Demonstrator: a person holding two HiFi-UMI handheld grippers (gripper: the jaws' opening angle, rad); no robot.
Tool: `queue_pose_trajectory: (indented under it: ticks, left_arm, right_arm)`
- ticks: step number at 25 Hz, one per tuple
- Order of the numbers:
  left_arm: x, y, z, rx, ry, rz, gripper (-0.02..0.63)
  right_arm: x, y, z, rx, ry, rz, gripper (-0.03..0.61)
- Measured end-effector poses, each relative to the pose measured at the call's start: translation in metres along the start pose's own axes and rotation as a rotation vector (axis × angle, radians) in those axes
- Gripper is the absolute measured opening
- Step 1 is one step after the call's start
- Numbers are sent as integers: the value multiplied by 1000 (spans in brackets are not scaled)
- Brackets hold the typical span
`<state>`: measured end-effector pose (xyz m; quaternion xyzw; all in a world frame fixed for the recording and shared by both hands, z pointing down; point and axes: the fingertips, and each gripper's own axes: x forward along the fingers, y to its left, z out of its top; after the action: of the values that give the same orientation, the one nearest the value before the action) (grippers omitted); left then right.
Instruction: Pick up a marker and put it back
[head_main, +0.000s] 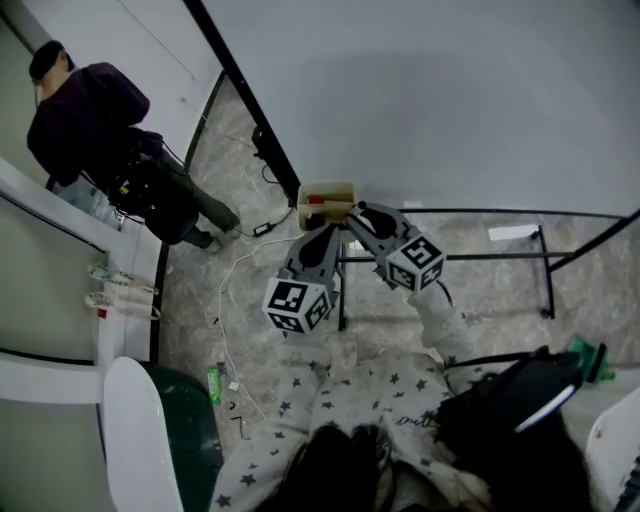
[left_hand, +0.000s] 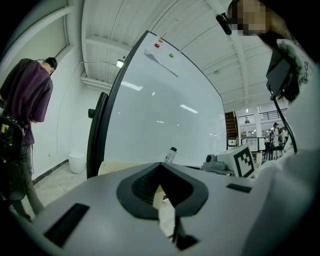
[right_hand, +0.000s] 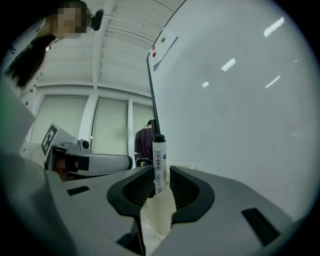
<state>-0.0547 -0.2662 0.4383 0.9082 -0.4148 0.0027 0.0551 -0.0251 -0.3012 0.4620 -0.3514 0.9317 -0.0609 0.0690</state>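
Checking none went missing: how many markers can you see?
1: a marker held upright between the right tongs. Others may lie hidden in the tray.

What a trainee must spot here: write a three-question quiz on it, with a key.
1. Pick one: the marker in the right claw (A) stands upright; (B) lies flat across the jaws; (C) hangs below them.
2. True or false: the left claw holds a marker too.
3. Fill in: the bystander stands at the head view's ____ edge.
Key: 1 A; 2 false; 3 left.
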Motion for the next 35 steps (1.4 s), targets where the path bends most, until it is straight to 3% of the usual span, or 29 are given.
queue_pose_trajectory:
  ticks: [9, 19, 24, 29, 35]
  left_arm:
    - [-14, -29, 13, -1, -12, -22, 0]
    - [-16, -27, 19, -4, -25, -17, 0]
    - [-22, -30, 35, 9, -47, -26, 0]
    - [-28, -33, 55, 29, -65, -34, 0]
    - [-34, -49, 82, 41, -83, -88, 0]
  right_arm:
    - [-22, 28, 25, -66, 5, 8, 86]
    - [-28, 36, 51, -77, -54, 15, 86]
    - [-31, 47, 80, -85, -96, 32, 84]
    - [-36, 63, 105, -137, -68, 76, 84]
    - [-42, 80, 134, -132, -84, 111, 83]
